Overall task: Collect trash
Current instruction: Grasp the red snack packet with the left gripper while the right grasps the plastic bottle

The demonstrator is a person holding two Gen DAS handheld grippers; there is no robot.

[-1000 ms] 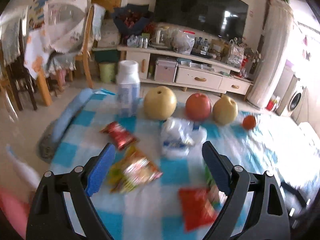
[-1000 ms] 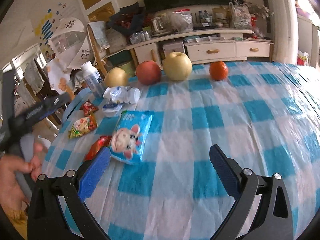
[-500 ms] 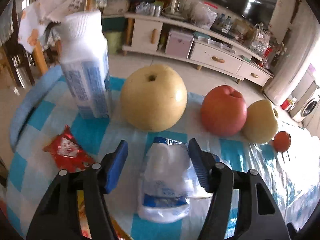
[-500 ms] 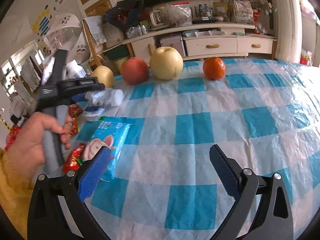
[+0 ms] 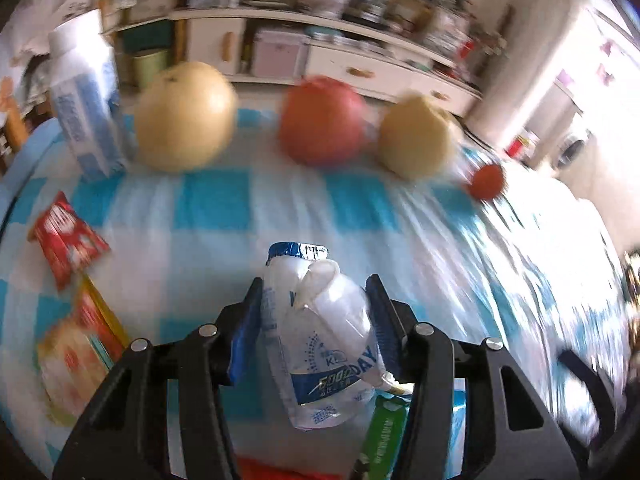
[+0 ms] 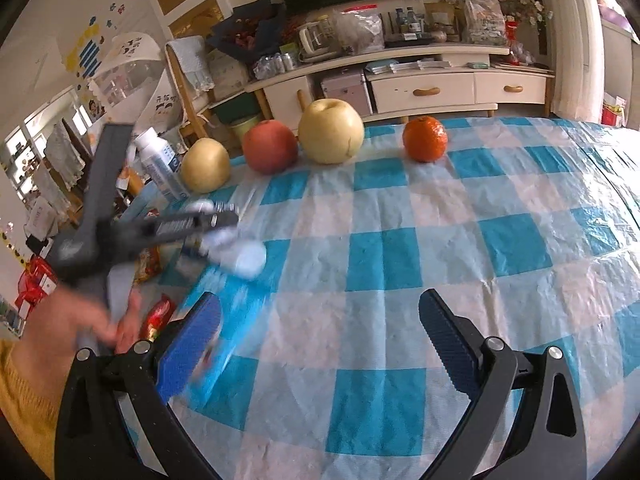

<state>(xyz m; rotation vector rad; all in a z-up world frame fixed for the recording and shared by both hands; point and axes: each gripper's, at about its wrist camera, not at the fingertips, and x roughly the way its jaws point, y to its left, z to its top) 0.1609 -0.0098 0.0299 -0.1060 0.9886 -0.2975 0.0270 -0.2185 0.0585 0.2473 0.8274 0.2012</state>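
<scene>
Right wrist view: blue-checked tabletop [image 6: 384,248], cabinet [image 6: 424,88] behind.
Left gripper [image 5: 316,312]: jaws closing around crumpled bottle [image 5: 320,332].
Right gripper [image 6: 320,340]: jaws wide, empty.

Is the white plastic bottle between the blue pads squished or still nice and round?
Squished. The white bottle looks crumpled, its sides dented and creased, foil-rimmed mouth pointing away, between the closing left gripper.
</scene>
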